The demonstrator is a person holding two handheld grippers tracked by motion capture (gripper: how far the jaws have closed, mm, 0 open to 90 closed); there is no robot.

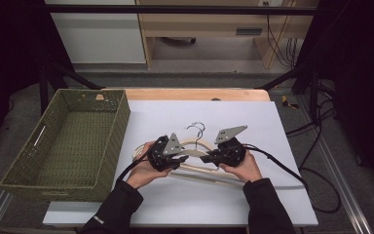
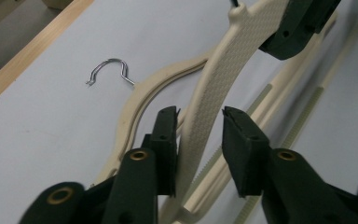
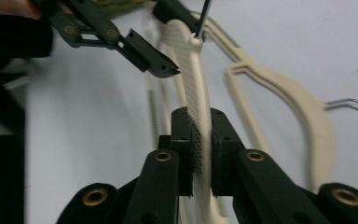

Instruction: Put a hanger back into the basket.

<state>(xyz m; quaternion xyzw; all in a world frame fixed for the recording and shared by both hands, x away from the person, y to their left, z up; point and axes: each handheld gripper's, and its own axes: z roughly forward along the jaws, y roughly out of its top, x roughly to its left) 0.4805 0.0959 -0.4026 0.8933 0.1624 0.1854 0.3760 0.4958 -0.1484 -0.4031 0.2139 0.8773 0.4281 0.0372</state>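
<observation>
Hangers in both grippers, basket waiting

Hangers lie in a loose overlapping pile near the middle of the pale grey sheet (image 1: 253,195) covering the wooden desk (image 1: 195,94), and the person has picked one of them out. It is a cream plastic hanger with a dimpled grip surface (image 3: 193,88), lifted off the pile and held between the two tools. The right gripper (image 3: 200,154) is clamped tight on one arm of it, jaws pressed flat against both faces. The left gripper (image 2: 199,149) straddles the other arm with its jaws parted: one jaw seems to touch the plastic, the other stands clear, so it has not yet bitten. A second cream hanger with a bent wire hook (image 2: 135,107) lies flat on the sheet just beside it.

I judge this the pick-up step, with the hand-over or shared lift half made. The woven olive-green basket (image 1: 119,131) stands empty at the left edge of the desk, close to the left hand, and looks the likely destination. The next move calls for the left jaws to close fully on the arm, then a level carry leftward, high enough to clear the basket's near wall, without snagging the hooks of the hangers left below
</observation>
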